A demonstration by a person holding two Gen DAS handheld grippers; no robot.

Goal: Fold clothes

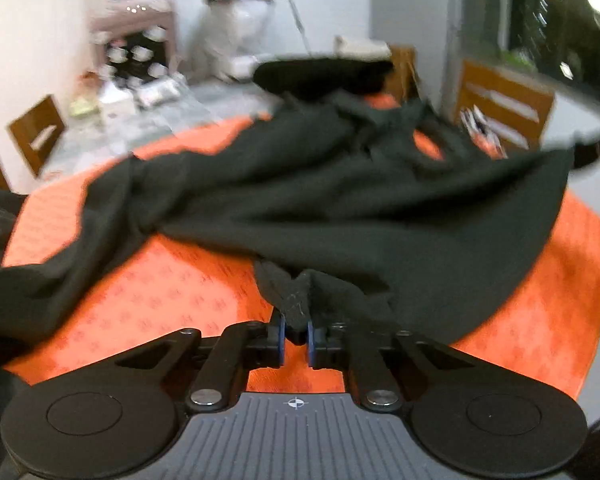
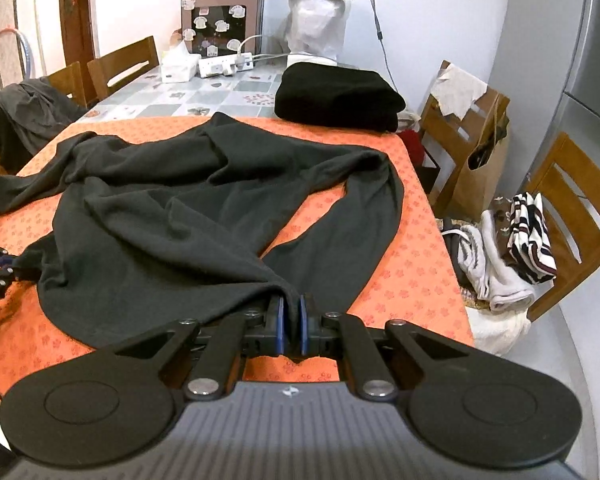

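Both your tongs are clamped on the near hem of the dark garment [image 2: 204, 208]: right tongs [image 2: 291, 312] on a bunched corner, left tongs [image 1: 296, 326] on another fold of the edge. Ahead of the tongs the garment sprawls rumpled over the orange cloth [image 2: 412, 264] on the bench, one sleeve looping off to the right. A folded black pile [image 2: 338, 96] sits beyond it.

Risks, as I judge them: your grips hold bunched cloth, so pulling could drag creases in or slip a layer free; the far part might snag the pile.

Writing: none legible; left view is motion-blurred.
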